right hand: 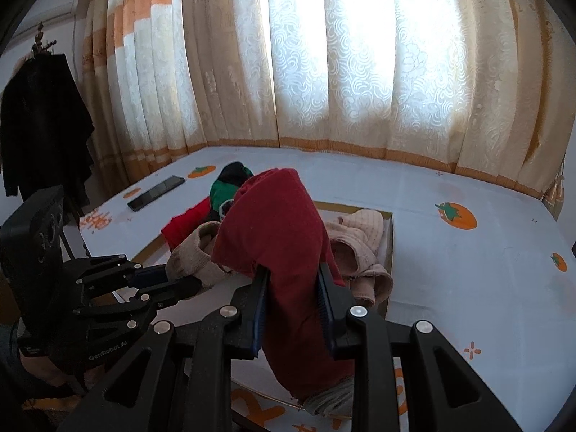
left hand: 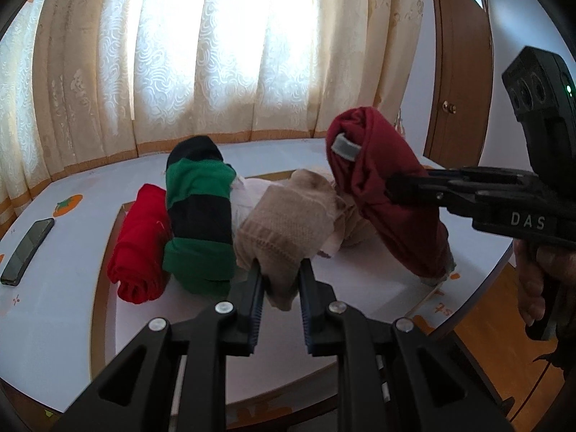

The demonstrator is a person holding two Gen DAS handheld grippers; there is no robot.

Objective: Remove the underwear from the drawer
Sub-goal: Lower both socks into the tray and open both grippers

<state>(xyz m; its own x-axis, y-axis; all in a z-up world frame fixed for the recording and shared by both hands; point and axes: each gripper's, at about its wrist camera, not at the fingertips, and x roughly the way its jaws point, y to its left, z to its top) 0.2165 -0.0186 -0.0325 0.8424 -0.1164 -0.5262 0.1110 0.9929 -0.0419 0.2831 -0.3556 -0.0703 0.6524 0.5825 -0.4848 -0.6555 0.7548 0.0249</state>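
While both tongs are clamped on cloth, we judge the step in hand to be the lift-out. Our left tongs [left hand: 280, 273] pinch the near end of a beige knit piece [left hand: 284, 223], which lies in the low open drawer [right hand: 390, 237] on the table [right hand: 468, 288]. Our right tongs [right hand: 293, 277] grip a dark red rolled garment [right hand: 280, 234], raised and tilted above the drawer's near right side, its lower end hanging down toward the drawer's near edge.

Next move, as we read it: carry both pieces up and clear of the rim, then set them on bare table beside the drawer.

Left in the drawer: a bright red roll [left hand: 140, 244], a green-and-black striped roll [left hand: 199, 212], a pale pink piece [right hand: 363, 237]. The striped roll touches the beige piece and may drag along. A phone [left hand: 27, 250] lies well apart to the left. Curtains [right hand: 360, 72] hang behind.
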